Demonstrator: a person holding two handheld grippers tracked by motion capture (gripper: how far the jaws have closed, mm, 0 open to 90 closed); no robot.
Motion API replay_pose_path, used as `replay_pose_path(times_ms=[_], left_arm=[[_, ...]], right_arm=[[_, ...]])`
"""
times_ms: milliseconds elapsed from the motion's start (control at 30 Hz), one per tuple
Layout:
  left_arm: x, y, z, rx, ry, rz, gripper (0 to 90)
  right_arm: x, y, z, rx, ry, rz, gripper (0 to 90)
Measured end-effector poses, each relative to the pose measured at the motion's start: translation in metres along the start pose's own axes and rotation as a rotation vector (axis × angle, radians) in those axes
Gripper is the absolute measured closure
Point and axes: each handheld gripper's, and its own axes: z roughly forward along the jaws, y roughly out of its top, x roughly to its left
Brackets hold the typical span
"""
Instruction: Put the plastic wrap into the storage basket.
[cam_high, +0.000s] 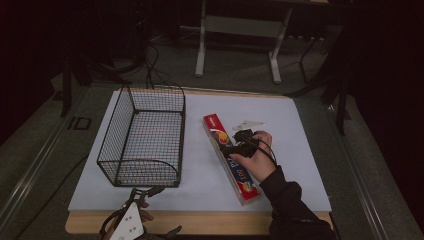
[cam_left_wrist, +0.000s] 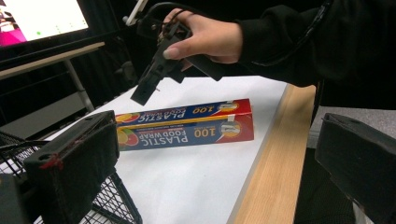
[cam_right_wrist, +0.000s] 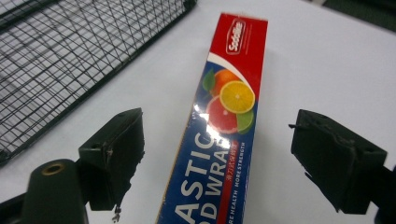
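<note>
A long, slim box of plastic food wrap lies flat on the white tabletop, just to the right of an empty wire basket and running at a slant from the basket's far corner toward the table's near wooden edge. The right gripper hovers over the box with its jaws spread wide, one on each side and neither pad touching the carton; the person's right hand holds it from above. The likely trouble from here: the box is glossy cardboard, red at the ends and blue along the side, printed with citrus fruit, and its smooth faces could slide between the pads if the jaws close off-centre. A grip near one end could let the long carton swing or droop, and thin card may crumple under a hard squeeze. Should it be carried toward the basket, its length could catch on the black wire rim. The basket is open mesh with upright walls and rounded corners, beside the box and apart from it. The left gripper waits at the near edge of the table, in front of the basket, its blocky black jaws also standing wide with nothing between them. The tabletop is matte and plain, edged in pale wood.
</note>
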Motion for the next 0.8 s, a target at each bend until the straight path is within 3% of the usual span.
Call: replay_pose_path(times_ms=[33, 233, 367, 633, 700, 800], left_arm=[[0.000, 0.000, 0.000, 0.002, 0.000, 0.002, 0.1], [0.000, 0.000, 0.000, 0.001, -0.002, 0.001, 0.1], [0.000, 0.000, 0.001, 0.003, -0.002, 0.002, 0.1], [0.000, 0.000, 0.001, 0.004, 0.004, 0.006, 0.1], [0.000, 0.000, 0.001, 0.013, 0.009, 0.015, 0.1], [0.000, 0.000, 0.001, 0.011, 0.007, 0.013, 0.1]], right_arm=[[0.000, 0.001, 0.002, 0.009, -0.023, 0.008, 17.6], [-0.002, 0.005, 0.011, 0.064, -0.045, 0.067, 20.7], [-0.003, 0.006, 0.020, 0.129, -0.087, 0.099, 22.7], [0.000, 0.011, 0.034, 0.263, -0.102, 0.140, 23.5], [0.000, 0.011, 0.038, 0.284, -0.089, 0.167, 23.8], [0.002, 0.011, 0.042, 0.313, -0.096, 0.167, 25.4]])
